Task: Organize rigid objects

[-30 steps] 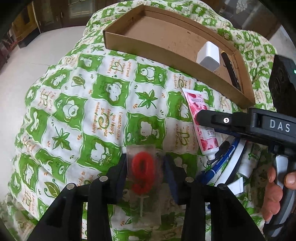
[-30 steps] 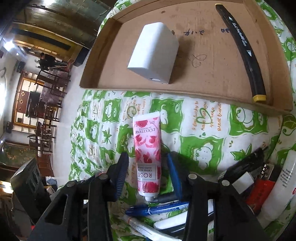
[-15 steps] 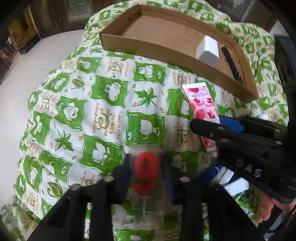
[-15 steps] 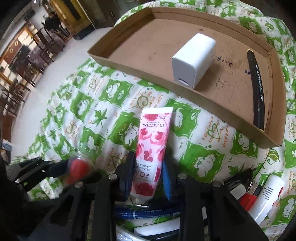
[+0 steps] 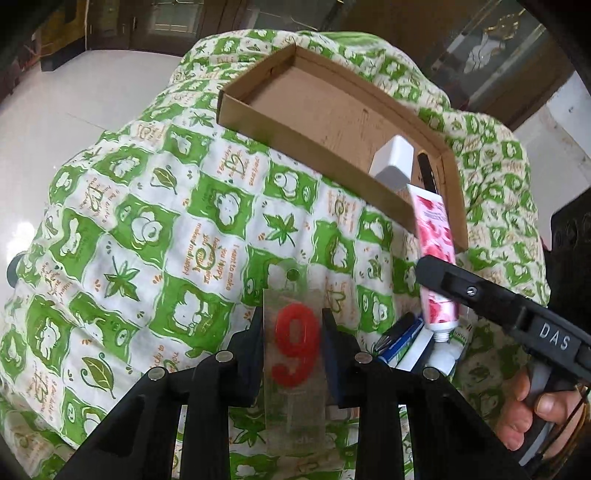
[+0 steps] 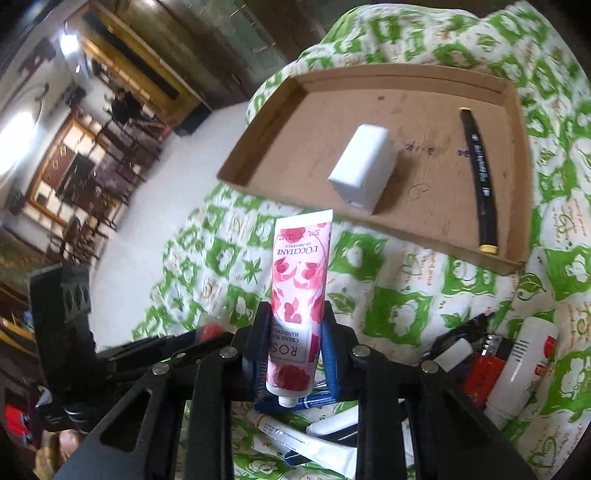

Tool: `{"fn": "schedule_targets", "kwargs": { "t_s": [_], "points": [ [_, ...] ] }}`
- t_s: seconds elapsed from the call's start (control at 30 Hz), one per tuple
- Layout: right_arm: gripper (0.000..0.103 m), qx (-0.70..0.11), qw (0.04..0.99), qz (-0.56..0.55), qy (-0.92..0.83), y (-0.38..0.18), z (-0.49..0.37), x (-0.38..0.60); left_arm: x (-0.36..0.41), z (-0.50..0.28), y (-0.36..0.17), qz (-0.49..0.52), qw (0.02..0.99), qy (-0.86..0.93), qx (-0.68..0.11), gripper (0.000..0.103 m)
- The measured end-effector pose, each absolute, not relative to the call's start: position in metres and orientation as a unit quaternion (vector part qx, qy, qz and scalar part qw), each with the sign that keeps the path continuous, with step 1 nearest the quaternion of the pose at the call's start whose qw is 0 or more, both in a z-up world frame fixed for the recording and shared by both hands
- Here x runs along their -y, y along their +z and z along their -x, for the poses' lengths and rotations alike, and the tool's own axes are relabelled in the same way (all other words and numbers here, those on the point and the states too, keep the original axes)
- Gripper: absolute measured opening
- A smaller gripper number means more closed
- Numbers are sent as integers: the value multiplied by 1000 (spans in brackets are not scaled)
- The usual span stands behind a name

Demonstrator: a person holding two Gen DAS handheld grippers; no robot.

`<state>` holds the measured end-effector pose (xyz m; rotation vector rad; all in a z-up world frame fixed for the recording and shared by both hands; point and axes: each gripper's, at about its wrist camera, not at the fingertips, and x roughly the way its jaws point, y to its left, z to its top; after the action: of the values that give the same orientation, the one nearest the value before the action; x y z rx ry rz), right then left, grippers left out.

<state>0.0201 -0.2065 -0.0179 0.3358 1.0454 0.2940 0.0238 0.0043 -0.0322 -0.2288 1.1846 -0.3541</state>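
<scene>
Nearby, pens (image 6: 314,400), lighter (image 6: 484,365) and bottle (image 6: 524,369) crowd the cloth (image 6: 406,306).

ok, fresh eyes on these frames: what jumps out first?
The pink rose tube, clamped in the right gripper and lifted over the green quilt. Next, the red 9 candle in its clear pack, gripped by the left gripper. Behind both, the cardboard tray holds a white charger and black pen.

Off past the left edge of the green-and-white cloth (image 6: 406,306) lies a pale, glossy floor (image 6: 177,173). Beyond it stand dark wooden chairs (image 6: 110,166) and gold-framed glass panels (image 6: 55,173), bright lamps (image 6: 70,42) glaring above, and a dark wooden door (image 5: 173,22) behind.
</scene>
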Motion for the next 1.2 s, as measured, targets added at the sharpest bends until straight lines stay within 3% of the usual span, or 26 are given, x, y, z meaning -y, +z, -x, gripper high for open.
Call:
{"fn": "schedule_targets", "kwargs": {
  "t_s": [0.47, 1.2],
  "points": [
    [24, -439, 872, -171, 136, 24, -13, 246, -14, -30, -10, 144, 819, -183, -524, 28],
    [24, -362, 888, -271, 87, 38, -18, 320, 24, -80, 38, 103, 842, -205, -489, 28]
  ]
}}
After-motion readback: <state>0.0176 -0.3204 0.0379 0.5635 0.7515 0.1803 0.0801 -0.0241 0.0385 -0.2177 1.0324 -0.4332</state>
